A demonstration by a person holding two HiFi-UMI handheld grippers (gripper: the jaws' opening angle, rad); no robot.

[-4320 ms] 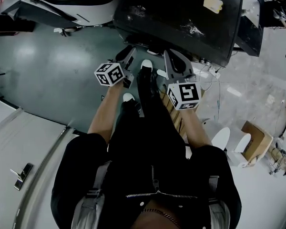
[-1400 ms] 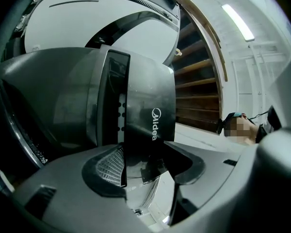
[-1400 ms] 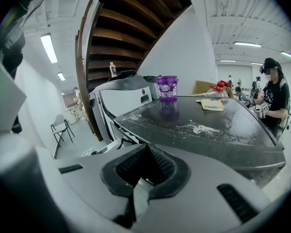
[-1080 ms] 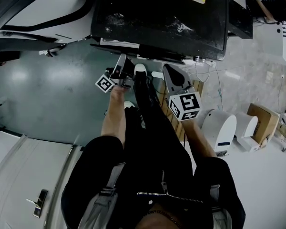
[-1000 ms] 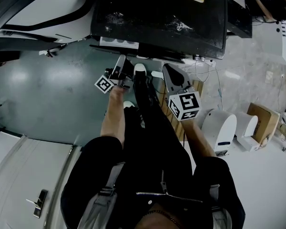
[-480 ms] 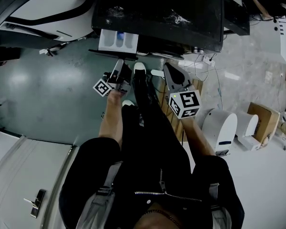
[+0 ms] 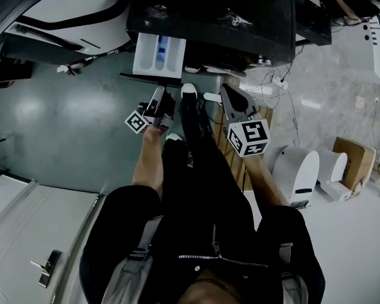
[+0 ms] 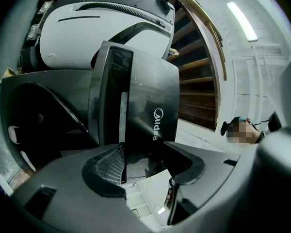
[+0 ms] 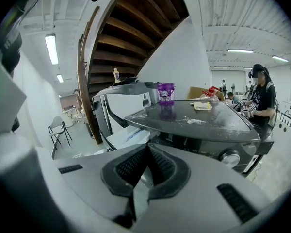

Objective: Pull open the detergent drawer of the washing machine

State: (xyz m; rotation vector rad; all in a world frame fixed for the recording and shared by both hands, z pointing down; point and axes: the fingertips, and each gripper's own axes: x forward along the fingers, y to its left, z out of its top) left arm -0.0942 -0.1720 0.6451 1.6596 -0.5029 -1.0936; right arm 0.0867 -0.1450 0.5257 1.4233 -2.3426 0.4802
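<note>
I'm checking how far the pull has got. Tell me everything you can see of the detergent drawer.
The detergent drawer sticks out from the front of the dark washing machine, near its left end in the head view. Its tray looks like white plastic, divided into compartments, with a blue part in the middle. The front panel is dark, glossy and printed Midea. The left gripper has its jaws closed on that panel.

The washing machine has a glossy dark top and a smooth white plastic detergent drawer; the floor is shiny.
</note>
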